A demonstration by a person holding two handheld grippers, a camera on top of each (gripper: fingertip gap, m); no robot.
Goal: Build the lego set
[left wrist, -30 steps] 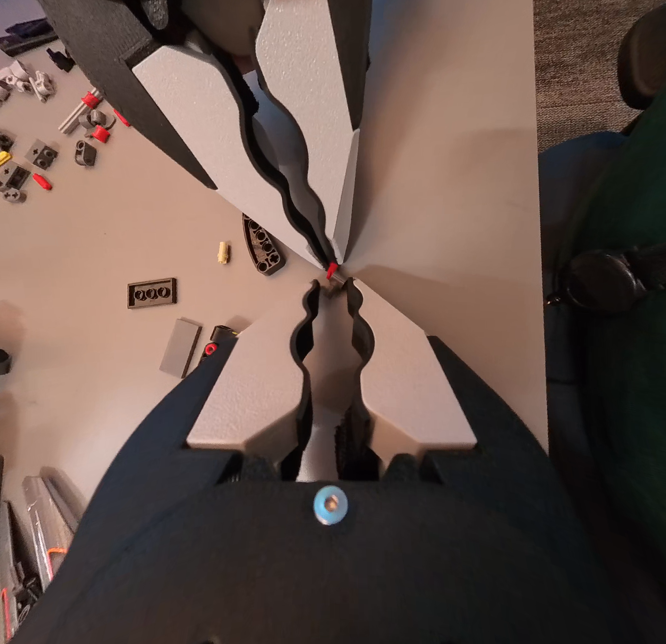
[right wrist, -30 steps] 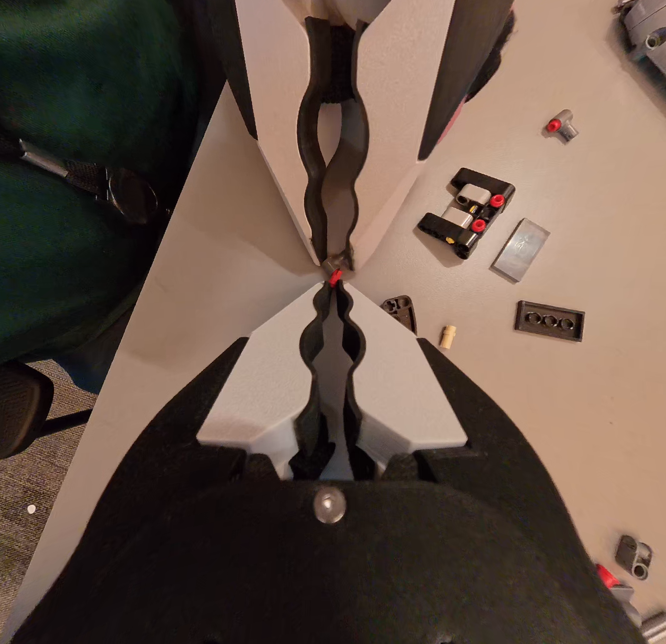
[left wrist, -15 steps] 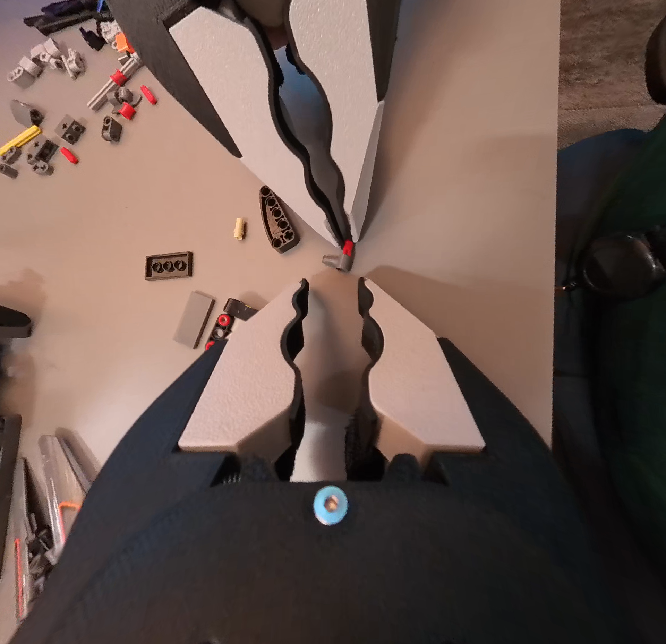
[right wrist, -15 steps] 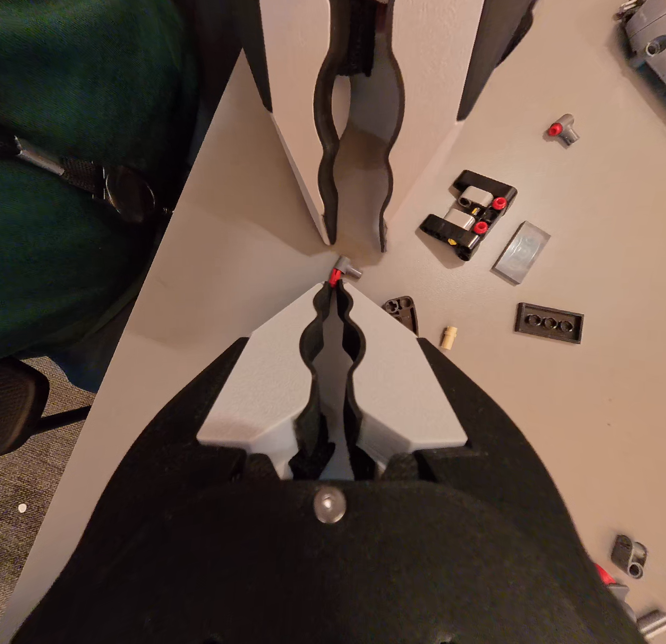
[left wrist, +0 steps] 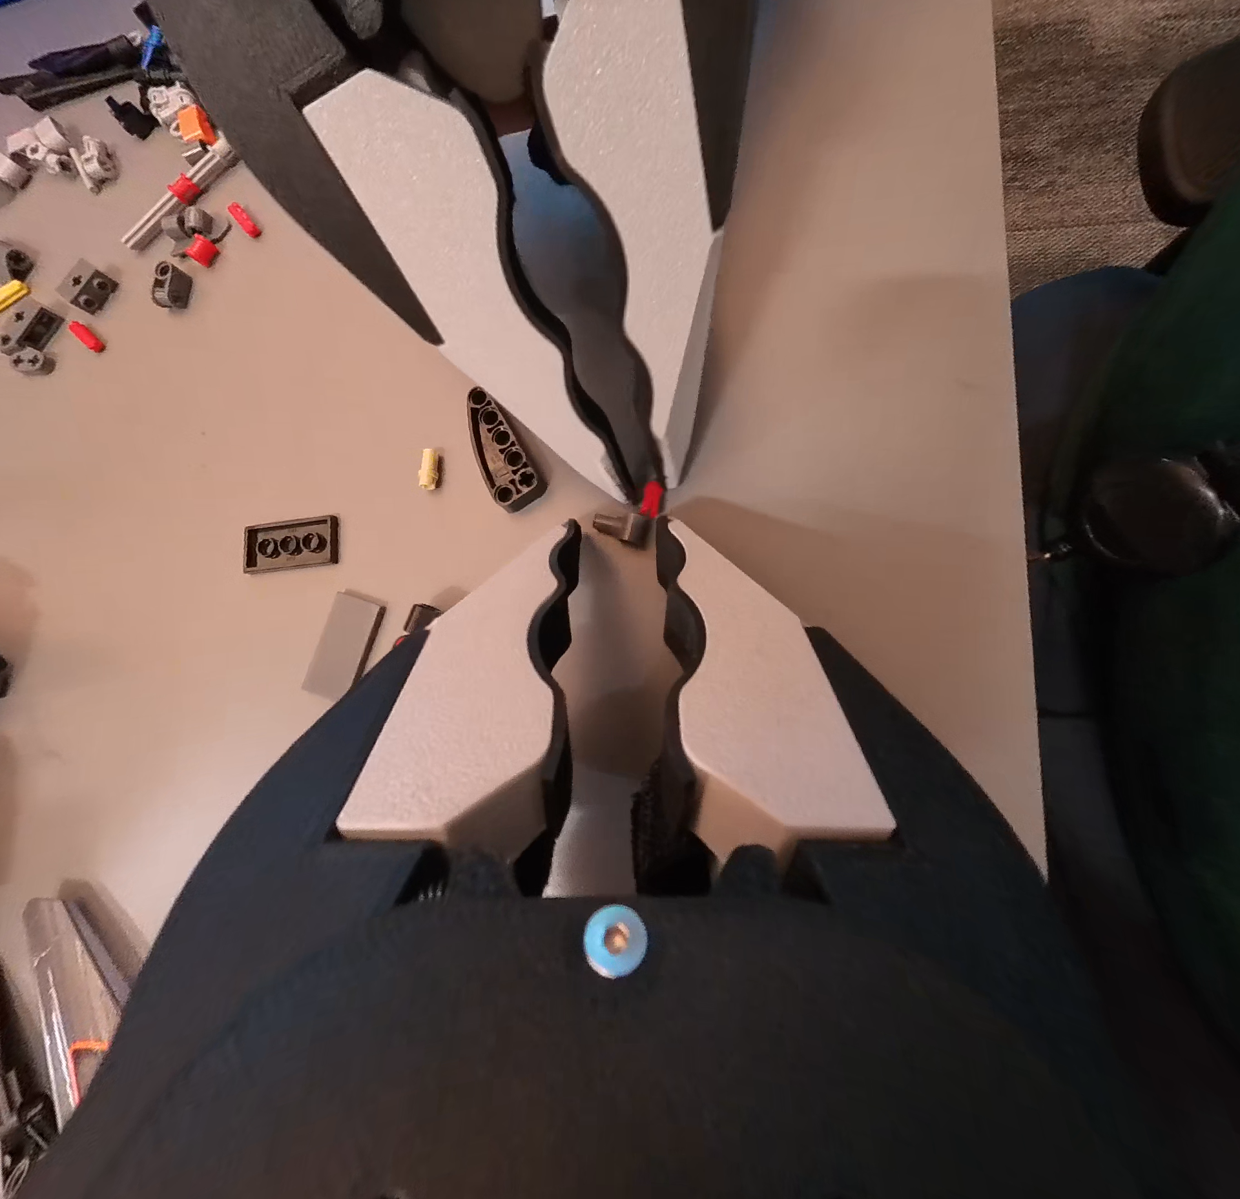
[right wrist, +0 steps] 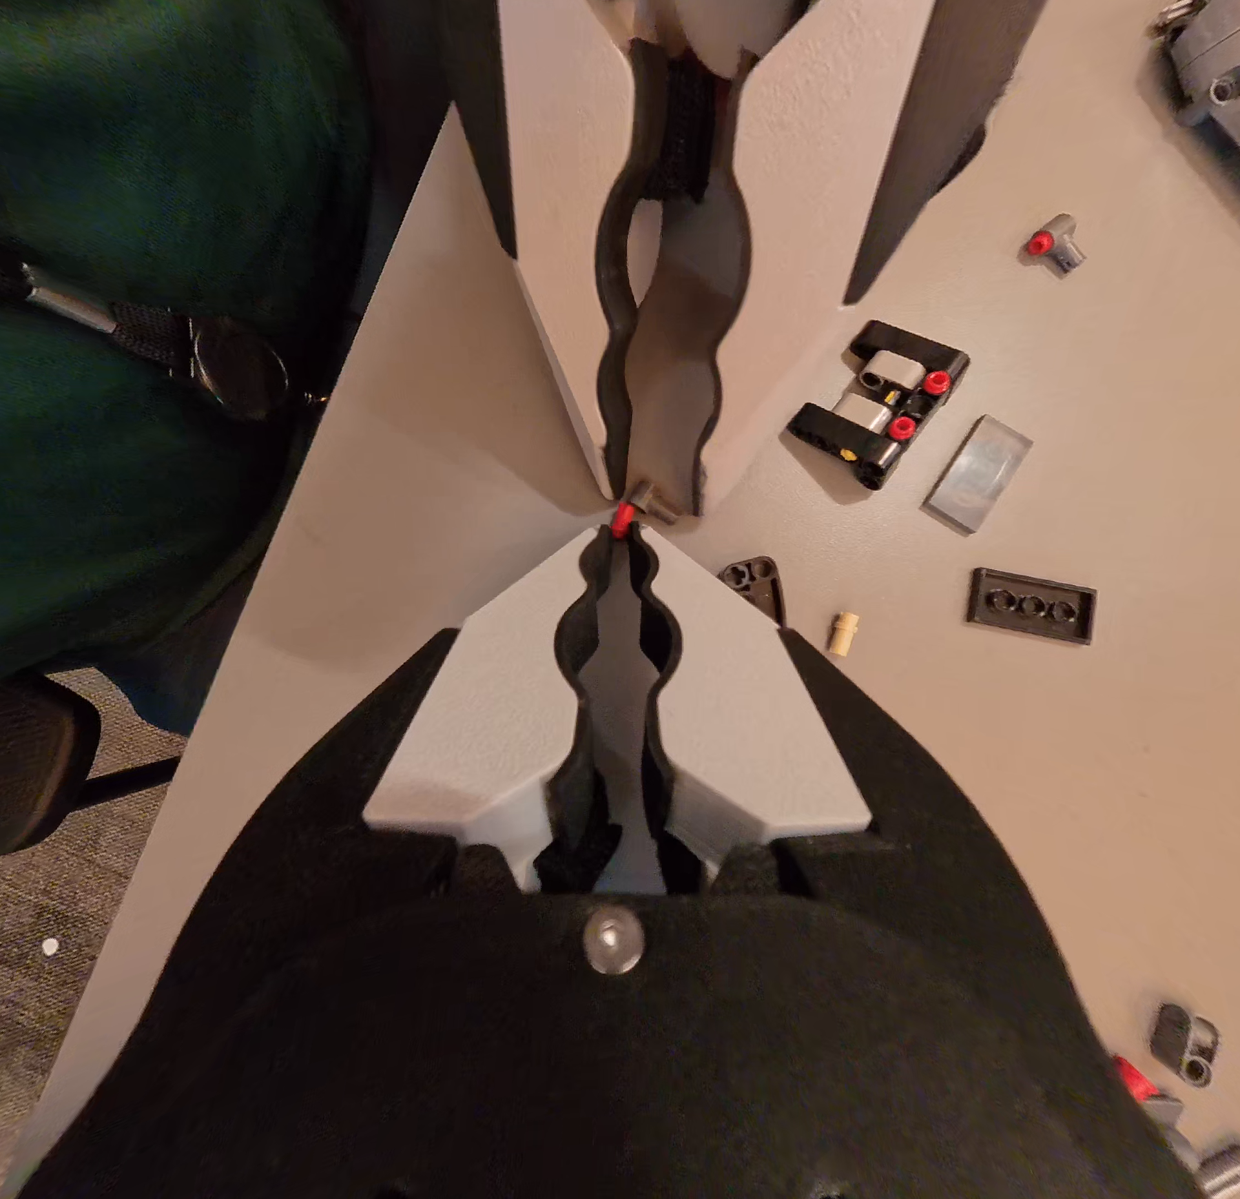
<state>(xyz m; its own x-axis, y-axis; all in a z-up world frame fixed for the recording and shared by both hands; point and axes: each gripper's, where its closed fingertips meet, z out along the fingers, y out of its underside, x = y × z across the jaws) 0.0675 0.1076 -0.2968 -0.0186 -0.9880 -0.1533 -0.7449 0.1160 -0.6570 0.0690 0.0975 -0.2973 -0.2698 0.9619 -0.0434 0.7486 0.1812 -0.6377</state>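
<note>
A small grey elbow connector point(left wrist: 621, 526) is joined to a red pin point(left wrist: 649, 496) and hangs in the air above the beige table point(left wrist: 839, 362). My right gripper point(right wrist: 621, 539) is shut on the red pin point(right wrist: 623, 519). In the left wrist view it comes in from the top point(left wrist: 647, 489). My left gripper point(left wrist: 617, 533) is open, with its tips on either side of the grey connector point(right wrist: 651, 499), not clamping it. In the right wrist view it comes in from the top point(right wrist: 654, 492).
On the table lie a black curved beam point(left wrist: 503, 456), a tan pin point(left wrist: 428, 469), a black three-hole plate point(left wrist: 290, 544), a grey tile point(left wrist: 343, 643) and a black, grey and red sub-assembly point(right wrist: 879, 402). Loose parts point(left wrist: 87, 281) lie far left. The table edge point(left wrist: 1006, 496) and a person in green point(right wrist: 134, 295) are close. Only a small space, under 4 cm, lies between the two pairs of fingers.
My left gripper was shut on the grey connector, let go and drew back. Now it is open with its tips around the connector again. The right gripper still holds the red pin.
</note>
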